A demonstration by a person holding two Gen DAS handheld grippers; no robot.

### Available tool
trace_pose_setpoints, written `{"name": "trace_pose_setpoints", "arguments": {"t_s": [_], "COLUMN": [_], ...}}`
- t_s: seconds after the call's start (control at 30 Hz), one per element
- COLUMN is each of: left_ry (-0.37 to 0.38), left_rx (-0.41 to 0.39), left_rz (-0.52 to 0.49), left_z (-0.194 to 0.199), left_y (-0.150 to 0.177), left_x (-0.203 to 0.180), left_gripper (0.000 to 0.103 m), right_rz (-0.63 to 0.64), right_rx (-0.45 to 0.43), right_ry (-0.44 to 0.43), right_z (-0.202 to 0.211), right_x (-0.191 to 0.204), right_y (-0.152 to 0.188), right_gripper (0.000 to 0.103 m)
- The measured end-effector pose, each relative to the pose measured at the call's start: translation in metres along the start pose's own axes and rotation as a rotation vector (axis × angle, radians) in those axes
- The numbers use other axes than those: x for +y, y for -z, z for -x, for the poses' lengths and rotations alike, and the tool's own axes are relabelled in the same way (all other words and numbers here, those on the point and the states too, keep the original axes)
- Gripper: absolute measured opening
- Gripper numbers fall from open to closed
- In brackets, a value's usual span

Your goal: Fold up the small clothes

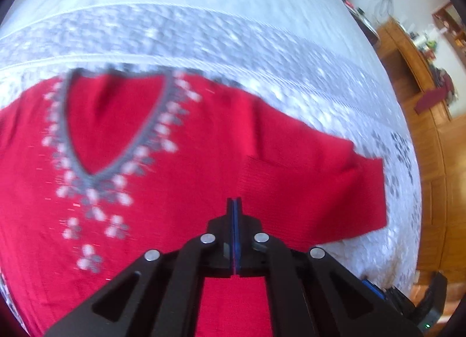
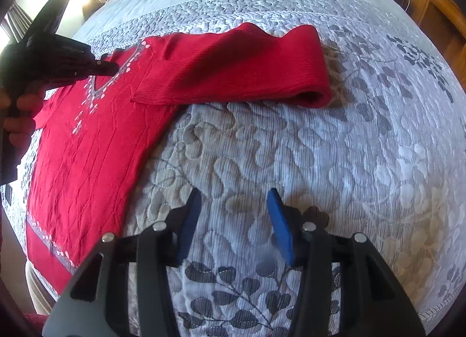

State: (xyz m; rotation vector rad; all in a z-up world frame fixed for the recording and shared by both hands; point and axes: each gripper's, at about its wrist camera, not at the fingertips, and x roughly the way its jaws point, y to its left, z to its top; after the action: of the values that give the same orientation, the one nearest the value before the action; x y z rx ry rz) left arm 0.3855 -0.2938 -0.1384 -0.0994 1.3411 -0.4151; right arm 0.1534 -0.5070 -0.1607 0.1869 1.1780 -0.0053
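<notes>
A red sweater (image 1: 180, 145) with a grey V-neck and white-grey flower trim lies flat on the bed. Its right sleeve (image 2: 233, 69) is folded back on itself, the cuff (image 2: 151, 89) lying at the body's edge. My left gripper (image 1: 234, 203) hovers over the sweater's chest near that cuff, jaws closed with nothing between them; it also shows in the right wrist view (image 2: 107, 67) above the neckline. My right gripper (image 2: 233, 209) is open and empty over bare quilt, right of the sweater's body.
The bed is covered by a white-grey quilt (image 2: 335, 162) with a leaf pattern. A wooden dresser (image 1: 413, 75) with clutter stands to the right of the bed. The bed's near edge (image 2: 437, 308) curves at the lower right.
</notes>
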Motion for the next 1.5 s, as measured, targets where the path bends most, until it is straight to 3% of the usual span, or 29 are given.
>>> {"name": "trace_pose_setpoints", "arguments": {"t_s": [0.1,0.27,0.37,0.43,0.57,0.63,0.67,0.7,0.77,0.8,0.83,1.03,1.3,1.5], "left_ry": [0.002,0.082,0.108,0.11,0.103,0.128,0.14,0.146,0.157,0.163,0.16,0.169,0.227,0.144], "left_rx": [-0.014,0.102,0.163,0.192,0.202,0.186,0.181,0.178,0.166,0.162,0.161,0.106,-0.067,-0.184], "left_rz": [0.027,-0.046,-0.061,-0.05,-0.02,-0.016,-0.017,-0.019,-0.03,-0.033,-0.027,0.028,0.09,0.112], "left_z": [0.009,-0.011,-0.035,-0.049,-0.063,-0.06,-0.059,-0.057,-0.055,-0.055,-0.056,-0.039,0.04,0.092], "left_y": [-0.004,0.004,0.01,0.011,0.012,0.012,0.012,0.012,0.011,0.01,0.008,0.008,-0.014,-0.029], "left_x": [0.023,0.014,-0.006,-0.012,-0.017,-0.019,-0.021,-0.022,-0.025,-0.026,-0.028,-0.013,0.036,0.098], "left_gripper": [0.0,0.001,0.021,0.047,0.056,0.052,0.045,0.027,0.016,0.006,0.004,0.003,0.003,0.003], "right_rz": [0.0,-0.012,-0.005,0.007,0.001,-0.012,-0.018,-0.024,-0.034,-0.035,-0.035,-0.026,-0.034,-0.02], "right_rx": [-0.002,0.002,0.006,0.005,0.001,0.002,0.005,0.008,0.007,0.005,0.003,0.003,-0.016,-0.02], "right_ry": [0.003,0.001,-0.001,0.003,0.002,-0.003,-0.005,-0.006,-0.011,-0.009,-0.009,-0.007,-0.02,-0.036], "right_z": [0.002,-0.004,-0.007,-0.008,-0.008,-0.01,-0.012,-0.014,-0.017,-0.017,-0.017,-0.013,-0.002,-0.003], "right_x": [0.001,0.001,0.005,0.006,-0.001,-0.006,-0.008,-0.01,-0.011,-0.011,-0.01,-0.006,-0.002,0.011], "right_y": [0.0,-0.001,-0.001,0.0,0.002,0.004,0.005,0.006,0.007,0.007,0.008,0.008,0.005,-0.005], "right_gripper": [0.047,0.048,0.048,0.048,0.048,0.048,0.048,0.048,0.048,0.048,0.049,0.05,0.05,0.05]}}
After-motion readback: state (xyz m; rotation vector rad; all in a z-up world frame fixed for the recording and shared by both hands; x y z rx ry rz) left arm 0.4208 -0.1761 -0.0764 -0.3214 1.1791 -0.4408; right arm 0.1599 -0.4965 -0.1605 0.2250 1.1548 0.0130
